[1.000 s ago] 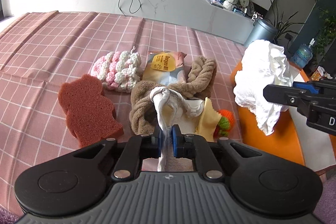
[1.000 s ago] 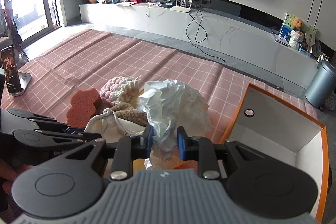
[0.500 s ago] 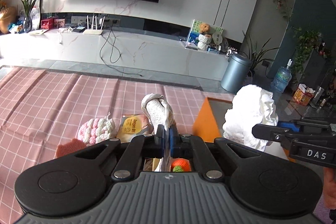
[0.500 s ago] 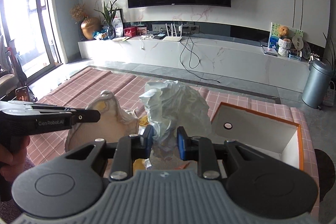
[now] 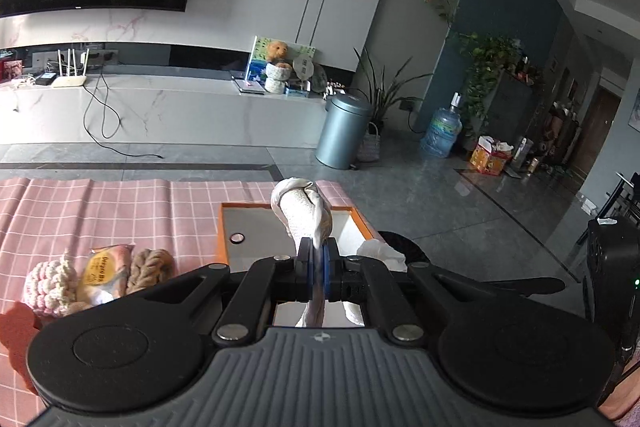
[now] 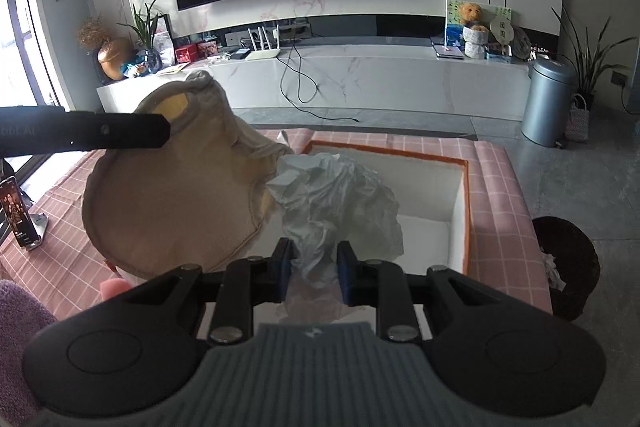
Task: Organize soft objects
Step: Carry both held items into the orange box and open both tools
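You are pinching a limp cream cloth (image 5: 306, 213) by one bunched edge in the left gripper (image 5: 318, 273) and holding light, crumpled white paper (image 6: 340, 195) loosely in the right gripper (image 6: 314, 273), both hanging over the orange-rimmed box (image 6: 466, 211).

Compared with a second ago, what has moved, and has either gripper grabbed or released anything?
Both grippers rose off the pile and swung over the orange box. The left gripper stays shut on the cream cloth, now lifted clear of the table; the right gripper keeps its crumpled white paper. Nothing released. The pink knit piece and braided rope lie unmoved.
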`<state>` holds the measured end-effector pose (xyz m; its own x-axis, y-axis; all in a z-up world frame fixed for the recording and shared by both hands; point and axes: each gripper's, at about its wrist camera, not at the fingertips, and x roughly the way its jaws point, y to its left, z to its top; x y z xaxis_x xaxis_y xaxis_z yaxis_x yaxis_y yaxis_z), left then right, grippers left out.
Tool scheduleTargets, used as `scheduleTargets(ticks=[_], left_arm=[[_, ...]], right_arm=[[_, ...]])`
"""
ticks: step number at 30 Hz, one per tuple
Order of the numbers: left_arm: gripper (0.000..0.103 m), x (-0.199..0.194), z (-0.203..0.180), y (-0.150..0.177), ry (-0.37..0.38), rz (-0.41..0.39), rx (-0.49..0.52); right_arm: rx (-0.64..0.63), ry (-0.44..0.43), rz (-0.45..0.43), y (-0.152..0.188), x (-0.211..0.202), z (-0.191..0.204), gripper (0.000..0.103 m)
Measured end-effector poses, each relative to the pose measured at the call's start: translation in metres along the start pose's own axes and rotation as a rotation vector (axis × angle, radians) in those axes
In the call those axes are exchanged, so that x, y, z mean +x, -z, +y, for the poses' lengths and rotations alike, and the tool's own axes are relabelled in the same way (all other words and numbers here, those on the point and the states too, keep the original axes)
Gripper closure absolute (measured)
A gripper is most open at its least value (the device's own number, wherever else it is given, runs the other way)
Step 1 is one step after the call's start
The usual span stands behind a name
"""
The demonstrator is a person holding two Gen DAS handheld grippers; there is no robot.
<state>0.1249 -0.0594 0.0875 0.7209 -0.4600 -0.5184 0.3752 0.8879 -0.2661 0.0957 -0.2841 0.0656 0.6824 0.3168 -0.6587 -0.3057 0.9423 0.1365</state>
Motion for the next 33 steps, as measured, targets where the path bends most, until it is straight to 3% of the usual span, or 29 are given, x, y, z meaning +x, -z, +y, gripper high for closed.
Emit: scheduleTargets(ticks=[11, 20, 33], left_arm=[[0.099, 0.063, -0.019, 0.035, 0.007, 0.174, 0.028], [0.099, 0.089, -0.013, 0.048, -0.019, 0.283, 0.02], [0.093, 0.094, -0.012, 0.05, -0.15, 0.347, 0.097]], right_arm=[[-0.075, 0.069, 0.194, 0.026, 0.046, -0.036, 0.081], [-0.134, 0.061, 0.335, 0.033, 0.09, -0.041, 0.081], [-0.224, 0.125, 0.417, 0.026, 0.101, -0.025, 0.071]])
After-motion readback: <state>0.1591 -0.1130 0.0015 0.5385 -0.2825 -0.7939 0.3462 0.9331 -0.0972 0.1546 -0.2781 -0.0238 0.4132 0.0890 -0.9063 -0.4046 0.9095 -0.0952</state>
